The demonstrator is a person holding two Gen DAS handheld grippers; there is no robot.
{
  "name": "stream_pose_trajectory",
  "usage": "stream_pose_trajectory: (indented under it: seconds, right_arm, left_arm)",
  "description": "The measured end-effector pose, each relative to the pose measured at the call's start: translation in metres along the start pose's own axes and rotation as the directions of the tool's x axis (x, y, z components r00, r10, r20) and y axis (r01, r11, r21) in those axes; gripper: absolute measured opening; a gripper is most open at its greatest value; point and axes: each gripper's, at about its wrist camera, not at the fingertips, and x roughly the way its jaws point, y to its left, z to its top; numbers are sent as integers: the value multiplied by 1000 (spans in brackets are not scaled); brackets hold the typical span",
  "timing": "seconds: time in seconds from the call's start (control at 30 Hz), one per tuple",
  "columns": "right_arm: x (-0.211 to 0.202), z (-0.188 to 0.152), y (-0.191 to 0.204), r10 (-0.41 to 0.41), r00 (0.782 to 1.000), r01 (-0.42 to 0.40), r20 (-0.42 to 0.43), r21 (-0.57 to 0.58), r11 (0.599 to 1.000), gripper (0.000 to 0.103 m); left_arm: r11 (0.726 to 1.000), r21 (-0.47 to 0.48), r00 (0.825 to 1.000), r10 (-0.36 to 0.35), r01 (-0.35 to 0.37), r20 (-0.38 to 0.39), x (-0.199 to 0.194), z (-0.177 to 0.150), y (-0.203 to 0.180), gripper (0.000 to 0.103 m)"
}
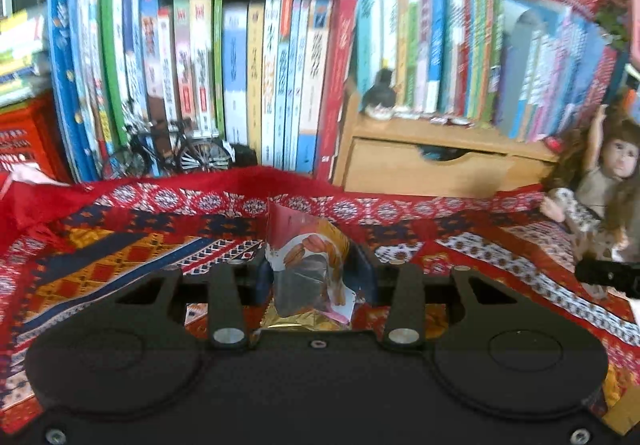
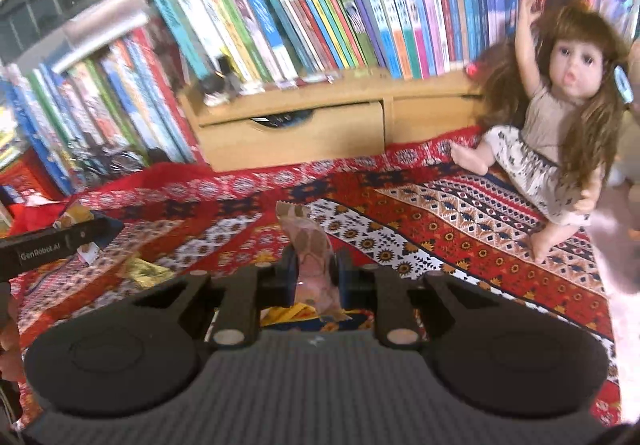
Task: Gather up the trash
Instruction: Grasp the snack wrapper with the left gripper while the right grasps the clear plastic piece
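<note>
while left tongs [image 1: 316, 269] clamp a crinkled glossy wrapper [image 1: 306, 249], right tongs [image 2: 314, 271] pinch a translucent pink wrapper [image 2: 310, 245]

only one bit of lettering reads clearly here: "GenRobot.AI" in pale letters along the side of the black left gripper [image 2: 60, 241], seen from the right wrist view. the spines of the books [image 1: 256, 77] carry printed characters, but they're too blurred to make out. nothing legible on the snack wrapper [image 1: 308, 261] either, just a picture.
</note>
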Motion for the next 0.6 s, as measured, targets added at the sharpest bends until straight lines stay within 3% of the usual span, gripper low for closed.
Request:
stream_pose_trajectory:
  seconds: [0.3, 0.6]
  right_arm:
    - [-90, -13, 29, 74, 996, -72, 58, -32, 997, 24]
    - [-161, -63, 60, 177, 982, -172, 57, -93, 981, 24]
  left_arm:
    - [997, 60, 998, -48, 46, 42, -118, -18, -16, 40]
    - [988, 121, 995, -95, 91, 25, -216, -75, -31, 40]
